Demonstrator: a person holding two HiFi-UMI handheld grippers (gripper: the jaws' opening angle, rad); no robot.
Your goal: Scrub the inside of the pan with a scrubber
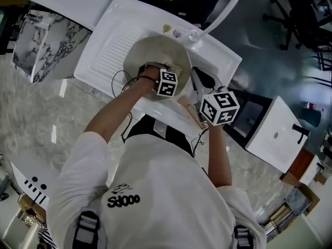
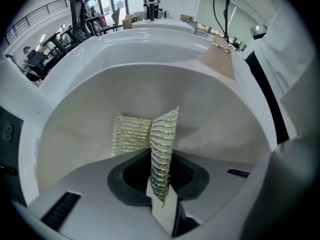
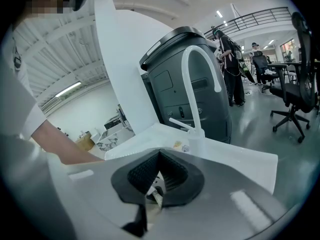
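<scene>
The left claw (image 2: 160, 171) is seen closed on the scrubber (image 2: 162, 134), a folded sheet of pale glittering mesh pinched at its fold between the dark pads. The scrubber's long axis runs straight out along the jaws. Its free end is pressed to the inner wall of the pan (image 2: 210, 114), and one flap is spread flat to the left. In the head view this claw is reached down inside the pan.

The right claw (image 3: 159, 169) is drawn nearly together, and a small tan piece with a braided bit is caught low between the pads. It is taken to be the end of the handle (image 1: 191, 112), beside which this claw is held in the head view.

The cream pan is set in the white sink (image 1: 111, 45) with its mouth turned up to the head camera. Its wooden handle is pointed back toward the person, on the right side. Beyond the pan a white faucet (image 1: 224, 8) is arched over the sink's far edge, and behind it a grey bin (image 3: 175, 79) can be seen.
</scene>
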